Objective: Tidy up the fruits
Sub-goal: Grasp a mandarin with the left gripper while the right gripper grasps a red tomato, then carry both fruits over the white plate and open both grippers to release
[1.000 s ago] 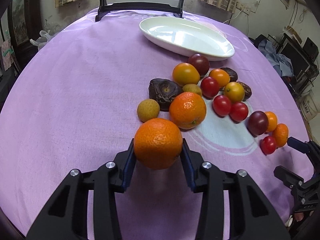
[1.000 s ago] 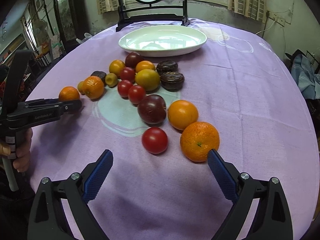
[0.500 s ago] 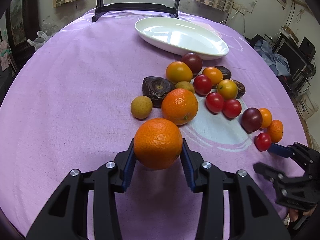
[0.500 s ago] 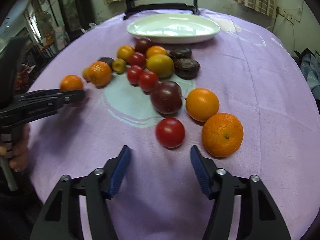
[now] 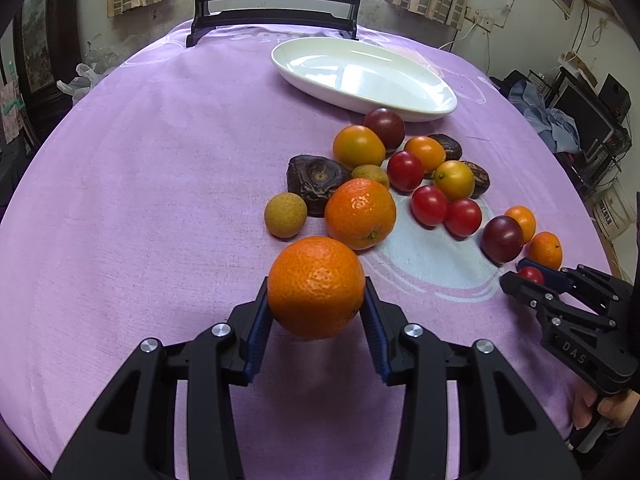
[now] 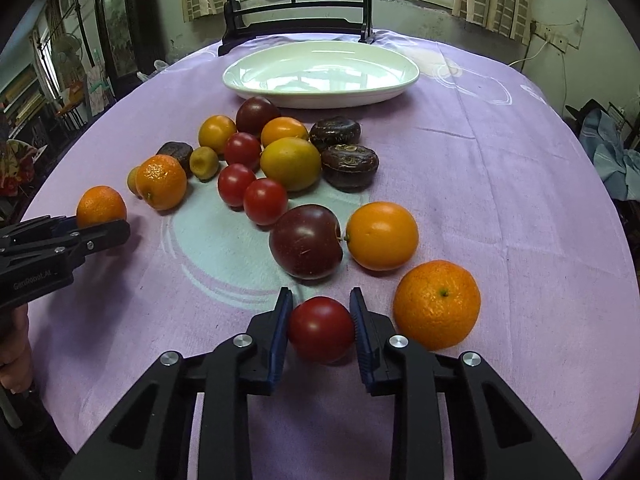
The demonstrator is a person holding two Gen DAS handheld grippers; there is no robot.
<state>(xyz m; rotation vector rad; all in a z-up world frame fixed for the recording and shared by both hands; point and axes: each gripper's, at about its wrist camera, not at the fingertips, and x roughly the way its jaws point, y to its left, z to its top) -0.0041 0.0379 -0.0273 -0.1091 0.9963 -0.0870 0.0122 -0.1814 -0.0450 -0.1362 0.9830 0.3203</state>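
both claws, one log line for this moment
left claw: shut on mandarin | right claw: just closed on red tomato | white dish: empty

The right hand-held gripper [image 6: 321, 328] has come forward and slightly down toward the fruit, and its jaws, wide apart a second ago, have just been closing until both blue pads press the sides of the red cherry tomato [image 6: 321, 329]. That tomato, which lay free ahead of the open jaws beside the rough-skinned mandarin [image 6: 437, 305], now sits clamped between them.
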